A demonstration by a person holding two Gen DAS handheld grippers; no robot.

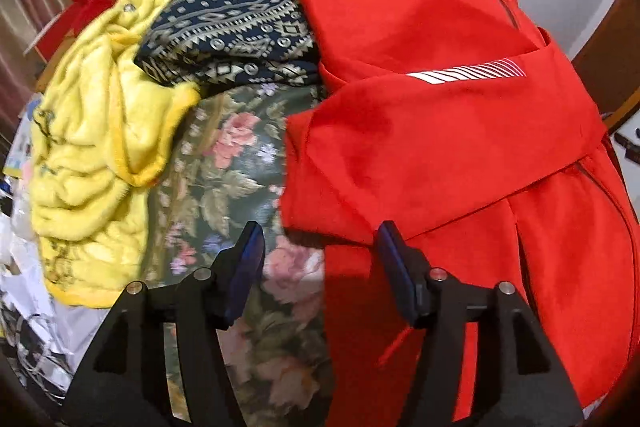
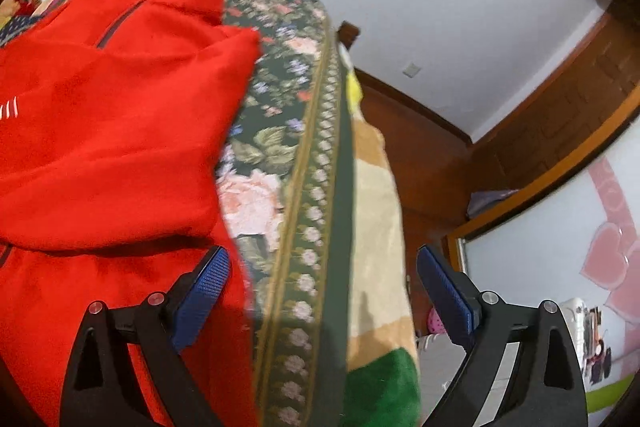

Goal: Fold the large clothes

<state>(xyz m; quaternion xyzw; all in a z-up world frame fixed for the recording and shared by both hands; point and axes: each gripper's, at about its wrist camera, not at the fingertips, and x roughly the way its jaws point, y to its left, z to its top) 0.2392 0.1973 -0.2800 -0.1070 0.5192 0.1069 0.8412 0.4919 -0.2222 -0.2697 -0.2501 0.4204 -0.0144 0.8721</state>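
So the red jacket (image 1: pixel 440 131) is spread on the floral bedspread (image 1: pixel 240 155), partly folded: a sleeve or flap with a white striped logo lies across the body, running roughly from 8 o'clock to 2 o'clock in the left wrist view. The rest of the laundry, a yellow fleece (image 1: pixel 96 155) and a navy patterned piece (image 1: pixel 236 31), is bunched up around 10 to 11 o'clock, well apart from the action.

The left gripper (image 1: pixel 318 247) has its jaws about half open and isn't holding anything. The bare bedspread shows between the pads, and the right-hand pad sits right at the jacket's near left edge. Whether it actually touches the cloth is hard to tell through the blur.

The right gripper (image 2: pixel 324 267) is spread wide and empty too. In its own view the jacket (image 2: pixel 104 131) lies off at 9 to 10 o'clock, with only the left-hand pad over the red hem; the gap between the pads looks out over the bedspread's border and the beige blanket (image 2: pixel 376 211) hanging off the side.

The relation that matters: the jacket's long axis runs away from both grippers toward 12 o'clock, and the left one looks closer to a grabbable edge. Best guess is it needs to shift toward 3 o'clock to get cloth between the pads.
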